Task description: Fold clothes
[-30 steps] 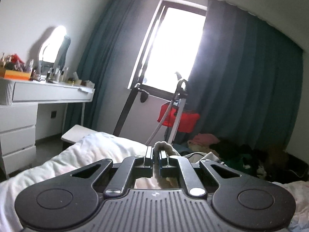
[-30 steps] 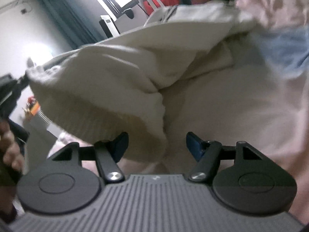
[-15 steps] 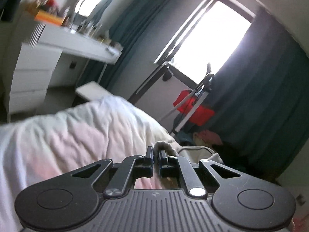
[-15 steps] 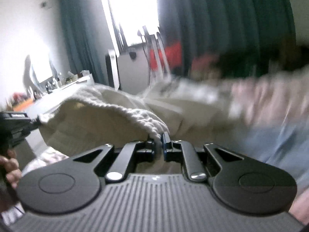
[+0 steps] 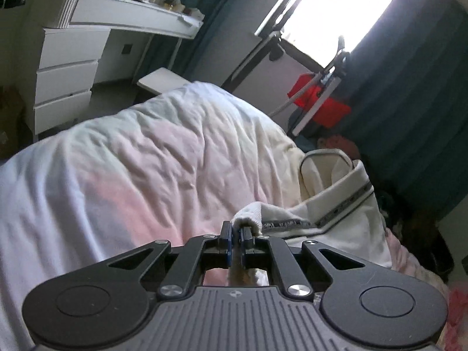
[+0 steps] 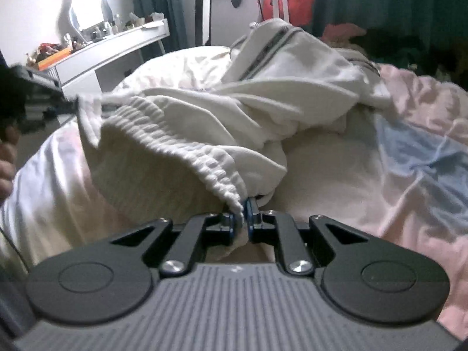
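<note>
On the bed, a cream garment is pinched at two spots and stretched.

Left wrist view: the left gripper (image 5: 236, 235) is clamped on the ribbed hem (image 5: 248, 212), now tipped down over the duvet (image 5: 146, 161). Right wrist view: the right gripper (image 6: 244, 219), wide a second ago, is now closed on the garment (image 6: 204, 122), so spreading looks ready; sleeves are buried in folds, kinda blurry.

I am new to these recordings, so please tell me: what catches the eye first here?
The cream garment, bunched on the bed, is pinched at its ribbed hem by both the right gripper and the left gripper. Behind, a bright window glares between dark curtains.
</note>
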Motion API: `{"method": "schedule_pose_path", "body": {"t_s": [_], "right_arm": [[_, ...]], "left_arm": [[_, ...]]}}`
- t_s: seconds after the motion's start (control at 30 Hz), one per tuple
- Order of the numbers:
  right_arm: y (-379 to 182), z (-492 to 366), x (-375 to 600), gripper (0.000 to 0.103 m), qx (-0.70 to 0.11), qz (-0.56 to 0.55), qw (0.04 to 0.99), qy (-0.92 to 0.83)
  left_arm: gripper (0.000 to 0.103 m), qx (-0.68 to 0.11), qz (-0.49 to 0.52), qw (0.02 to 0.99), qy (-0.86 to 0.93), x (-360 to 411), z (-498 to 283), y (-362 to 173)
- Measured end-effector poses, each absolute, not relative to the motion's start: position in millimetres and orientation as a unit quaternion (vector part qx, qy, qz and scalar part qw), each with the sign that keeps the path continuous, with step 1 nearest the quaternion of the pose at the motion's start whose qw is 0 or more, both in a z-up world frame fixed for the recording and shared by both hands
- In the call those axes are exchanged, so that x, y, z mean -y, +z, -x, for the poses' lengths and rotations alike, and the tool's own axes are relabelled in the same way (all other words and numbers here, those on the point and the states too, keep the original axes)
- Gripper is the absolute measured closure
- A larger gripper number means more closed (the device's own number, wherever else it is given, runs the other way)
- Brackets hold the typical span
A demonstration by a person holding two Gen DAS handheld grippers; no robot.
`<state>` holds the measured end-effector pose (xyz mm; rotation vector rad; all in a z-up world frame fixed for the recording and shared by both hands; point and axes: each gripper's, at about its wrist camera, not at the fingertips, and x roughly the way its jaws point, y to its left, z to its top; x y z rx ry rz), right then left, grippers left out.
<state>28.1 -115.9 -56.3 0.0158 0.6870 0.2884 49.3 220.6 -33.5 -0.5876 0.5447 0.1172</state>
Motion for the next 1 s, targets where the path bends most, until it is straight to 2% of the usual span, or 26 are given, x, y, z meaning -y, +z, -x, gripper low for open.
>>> {"method": "schedule_pose_path", "body": {"t_s": [0.13,0.23,0.3,0.33,0.37,0.57,0.77,0.9,0.97,1.0], "right_arm": [[-57,-26,124,0.086,-0.348,-0.020,0.926,0.143],[-46,-29,146,0.084,-0.362,-0.093,0.914,0.158],[-38,-25,161,0.073,-0.361,-0.154,0.906,0.162],[-34,-22,169,0.061,-0.359,-0.185,0.900,0.163],[-30,-19,177,0.056,-0.352,-0.204,0.898,0.166],[4,1,236,0.055,-0.280,-0.221,0.927,0.115],[17,21,309,0.053,-0.220,-0.188,0.957,-0.001],[-2,13,355,0.053,-0.231,-0.248,0.941,-0.004],[-14,3,369,0.053,-0.246,-0.263,0.933,0.000],[-20,-2,375,0.053,-0.255,-0.263,0.931,0.004]], "left_arm": [[0.098,-0.206,0.221,0.953,0.037,-198,-40,-11],[0.098,-0.157,0.158,0.975,-0.015,-159,-29,21],[0.098,-0.128,0.126,0.982,-0.053,-130,-23,41],[0.098,-0.114,0.110,0.985,-0.075,-113,-21,51],[0.098,-0.101,0.095,0.986,-0.097,-94,-20,62],[0.097,-0.075,0.050,0.972,-0.216,24,-37,89],[0.095,-0.127,0.034,0.950,-0.285,139,-82,47],[0.088,-0.190,0.024,0.931,-0.311,173,-101,2],[0.072,-0.220,0.017,0.921,-0.320,179,-108,-18],[0.053,-0.227,0.010,0.920,-0.318,173,-110,-24]]}}
